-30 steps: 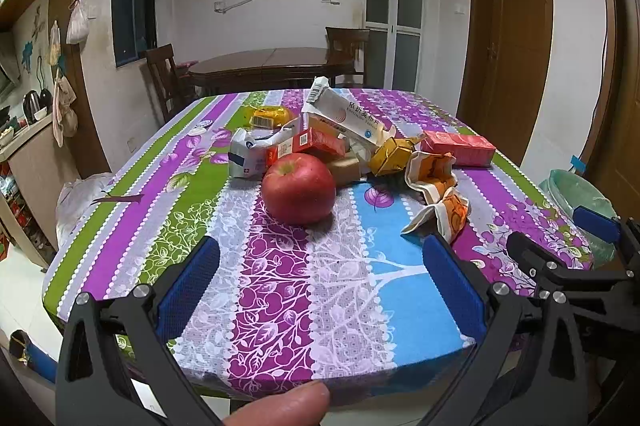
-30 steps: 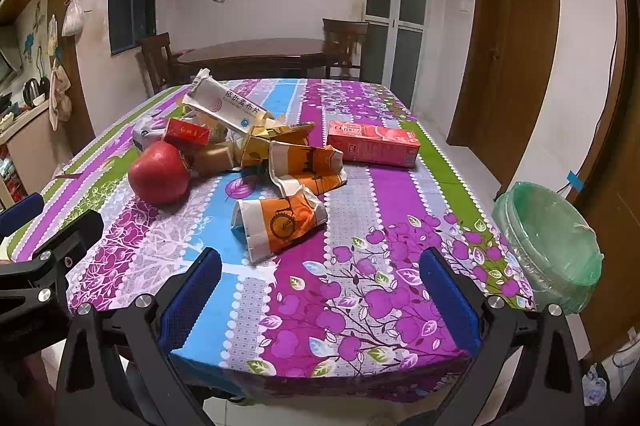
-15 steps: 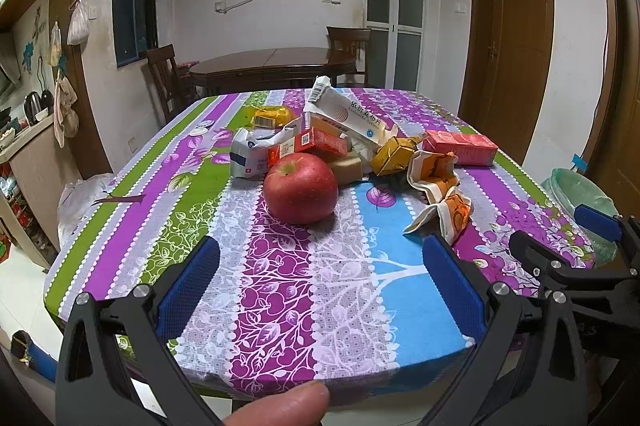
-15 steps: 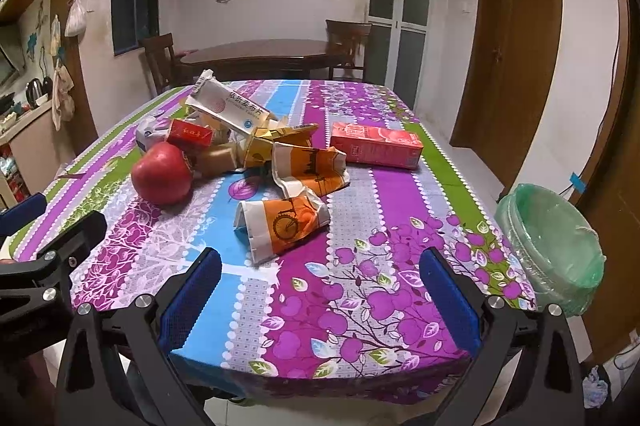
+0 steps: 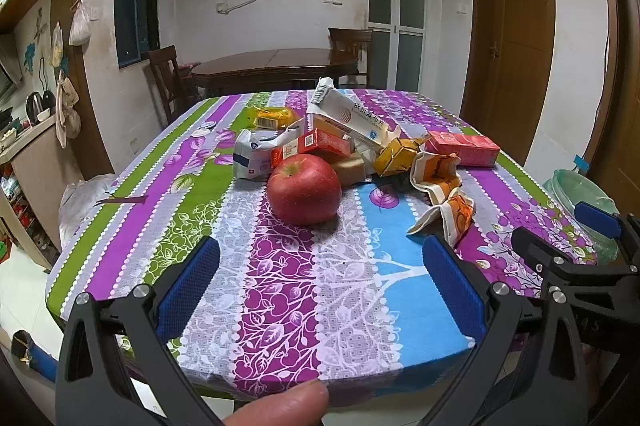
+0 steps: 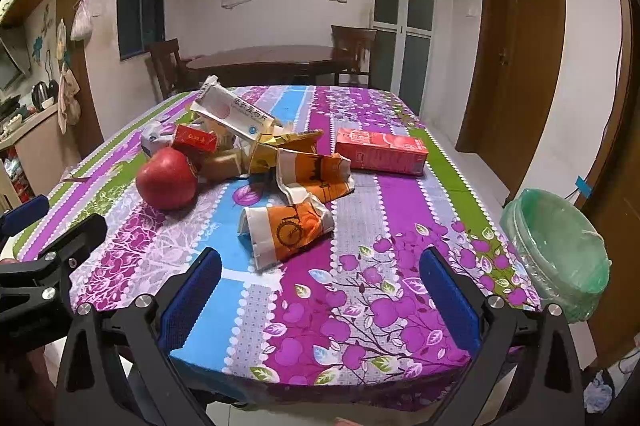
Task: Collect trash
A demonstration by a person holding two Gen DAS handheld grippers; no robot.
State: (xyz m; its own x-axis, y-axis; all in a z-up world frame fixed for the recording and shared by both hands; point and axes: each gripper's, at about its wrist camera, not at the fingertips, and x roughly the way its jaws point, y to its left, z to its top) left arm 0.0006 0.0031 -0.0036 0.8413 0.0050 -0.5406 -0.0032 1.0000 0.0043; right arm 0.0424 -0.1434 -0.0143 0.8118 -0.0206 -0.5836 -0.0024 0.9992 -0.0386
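Nearby, orange cup (image 6: 286,230) lies sideways, mouth leftward.

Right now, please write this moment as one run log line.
left gripper: open, empty | right gripper: open, empty | crushed orange cup: nearest right gripper | bin: beside table, right

Left wrist view: we look from the near table (image 5: 280,290) edge, facing the apple (image 5: 304,188). Right wrist view: we sit further right, same heading, bin (image 6: 560,250) alongside. We share the litter pile (image 6: 280,154).
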